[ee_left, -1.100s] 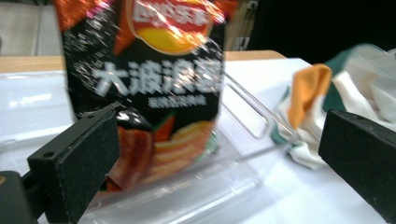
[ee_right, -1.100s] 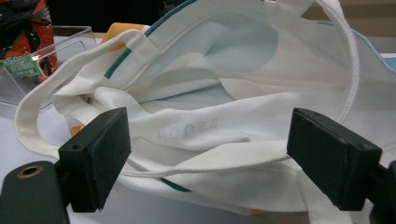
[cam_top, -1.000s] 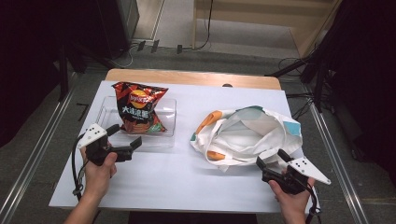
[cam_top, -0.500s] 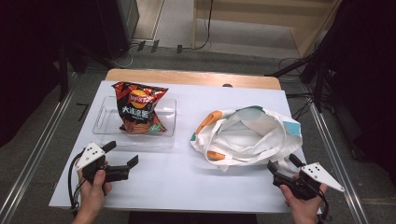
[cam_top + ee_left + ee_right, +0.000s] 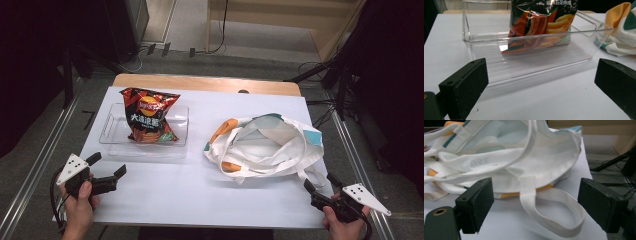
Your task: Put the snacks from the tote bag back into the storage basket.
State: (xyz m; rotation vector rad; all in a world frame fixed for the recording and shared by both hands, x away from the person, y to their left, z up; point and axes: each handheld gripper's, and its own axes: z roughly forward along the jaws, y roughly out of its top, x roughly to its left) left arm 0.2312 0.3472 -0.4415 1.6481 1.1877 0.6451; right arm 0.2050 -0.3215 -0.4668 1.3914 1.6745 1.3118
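A red chip bag point(image 5: 148, 118) point(image 5: 541, 22) stands in a clear plastic tray point(image 5: 112, 131) point(image 5: 534, 65) at the left of the white table. A white cloth tote bag point(image 5: 270, 145) point(image 5: 506, 157) with orange and teal patches lies open at the right; one strap loop point(image 5: 554, 207) trails toward the front edge. My left gripper point(image 5: 107, 166) point(image 5: 541, 85) is open near the front left corner, short of the tray, holding nothing. At the front right corner my right gripper point(image 5: 321, 185) point(image 5: 534, 205) is open too, its jaws facing the tote's strap without touching it.
The white tabletop point(image 5: 200, 190) ends in a wooden strip point(image 5: 205, 82) at the far side. Metal rails point(image 5: 40, 160) run along both sides of the table. Cables lie on the floor behind and to the right.
Both hands have drawn back toward the front edge of the table, away from the tray and the tote. The chip bag and tote have not moved.
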